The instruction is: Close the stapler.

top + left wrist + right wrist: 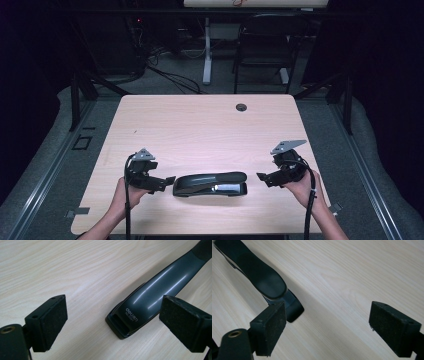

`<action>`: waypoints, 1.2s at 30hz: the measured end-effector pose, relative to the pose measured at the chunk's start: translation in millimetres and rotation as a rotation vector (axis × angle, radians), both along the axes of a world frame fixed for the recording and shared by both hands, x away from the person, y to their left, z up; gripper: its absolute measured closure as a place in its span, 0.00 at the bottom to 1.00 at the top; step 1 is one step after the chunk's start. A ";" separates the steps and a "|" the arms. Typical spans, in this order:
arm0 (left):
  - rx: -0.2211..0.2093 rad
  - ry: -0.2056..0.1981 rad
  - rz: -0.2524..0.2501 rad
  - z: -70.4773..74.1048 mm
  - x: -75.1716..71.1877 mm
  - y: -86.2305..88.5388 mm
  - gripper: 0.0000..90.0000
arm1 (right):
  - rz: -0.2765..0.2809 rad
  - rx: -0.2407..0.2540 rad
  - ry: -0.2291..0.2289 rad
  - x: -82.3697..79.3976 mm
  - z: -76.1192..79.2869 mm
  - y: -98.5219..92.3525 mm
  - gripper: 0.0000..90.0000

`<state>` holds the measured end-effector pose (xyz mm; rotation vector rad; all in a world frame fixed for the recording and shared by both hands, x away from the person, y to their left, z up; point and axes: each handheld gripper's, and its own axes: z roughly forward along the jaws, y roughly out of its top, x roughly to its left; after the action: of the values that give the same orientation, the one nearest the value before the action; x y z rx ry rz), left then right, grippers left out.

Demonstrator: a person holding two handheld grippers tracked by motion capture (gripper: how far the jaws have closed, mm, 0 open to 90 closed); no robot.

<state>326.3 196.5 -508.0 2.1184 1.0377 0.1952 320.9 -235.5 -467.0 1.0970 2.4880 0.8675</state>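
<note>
**Stapler lying between two spread grippers**

Near the front edge of the pale wooden surface (200, 125) lies a long dark stapler (210, 184), set lengthwise left to right; the left gripper (169, 181) sits just beside its left end, jaws spread and empty; the right gripper (261, 177) stands near its right end, jaws likewise wide, pinching nothing. It looks rigid and fairly heavy; the glossy grey top may slip under the pads; a grip across the narrow sides at mid-body seems safest. White lettering marks its left end; the handle turns matte black towards the right end.
</note>
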 end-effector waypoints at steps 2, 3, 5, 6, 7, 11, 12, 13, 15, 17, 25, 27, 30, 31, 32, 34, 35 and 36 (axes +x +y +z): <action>-0.001 0.001 0.001 0.0 -0.2 0.1 0.09 | -0.016 -0.002 0.007 0.2 -2.9 -2.8 0.12; 0.000 0.000 0.001 0.1 -0.2 0.3 0.09 | -0.017 -0.004 0.017 0.8 -4.9 -4.6 0.10; -0.001 0.001 0.001 0.1 -0.3 0.5 0.09 | -0.023 -0.019 0.029 1.0 -7.9 -6.7 0.09; -0.002 0.001 0.000 0.1 -0.3 0.6 0.09 | -0.024 -0.021 0.032 0.9 -9.2 -7.3 0.08; -0.002 0.001 -0.001 0.1 -0.3 0.7 0.09 | -0.026 -0.031 0.043 1.1 -10.5 -8.6 0.07; -0.002 0.002 -0.001 0.2 -0.3 1.1 0.09 | -0.044 -0.040 0.059 1.3 -17.3 -14.8 0.04; -0.002 0.002 0.000 0.2 -0.4 1.1 0.09 | -0.045 -0.040 0.061 1.3 -18.5 -16.0 0.04; -0.002 0.001 0.000 0.2 -0.4 1.2 0.09 | -0.052 -0.046 0.070 1.3 -20.6 -18.1 0.02; -0.001 0.001 -0.001 0.3 -0.5 1.2 0.09 | -0.065 -0.051 0.095 1.8 -25.5 -22.7 0.00; -0.001 0.000 0.000 0.4 -0.7 1.4 0.09 | -0.072 -0.053 0.111 1.7 -30.1 -26.3 0.00; -0.001 0.001 -0.002 0.5 -0.6 1.3 0.09 | -0.115 -0.097 0.219 3.9 -54.7 -43.1 0.00; -0.003 0.003 -0.001 0.8 -0.7 1.5 0.09 | -0.123 -0.103 0.234 4.9 -59.6 -44.5 0.00; 0.000 0.002 -0.004 1.0 -0.3 2.5 0.09 | -0.121 -0.129 0.257 7.7 -63.7 -46.2 0.00; -0.002 0.001 -0.002 1.0 -0.3 2.5 0.09 | -0.121 -0.131 0.257 7.8 -63.7 -46.1 0.00; -0.002 0.001 -0.003 1.1 -0.3 2.7 0.09 | -0.126 -0.131 0.253 7.5 -63.7 -45.3 0.00; -0.001 0.001 -0.004 1.1 -0.4 2.4 0.09 | -0.123 -0.135 0.250 7.1 -63.4 -44.0 0.00; -0.001 0.000 -0.005 1.1 -0.5 2.4 0.09 | -0.118 -0.138 0.255 7.0 -63.4 -43.3 0.00; -0.001 -0.001 -0.006 1.2 -0.6 2.4 0.09 | -0.116 -0.131 0.257 6.9 -64.3 -42.6 0.00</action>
<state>325.7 198.9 -506.8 2.1201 1.0309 0.1928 327.8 -278.1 -531.3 1.3655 2.6076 0.5524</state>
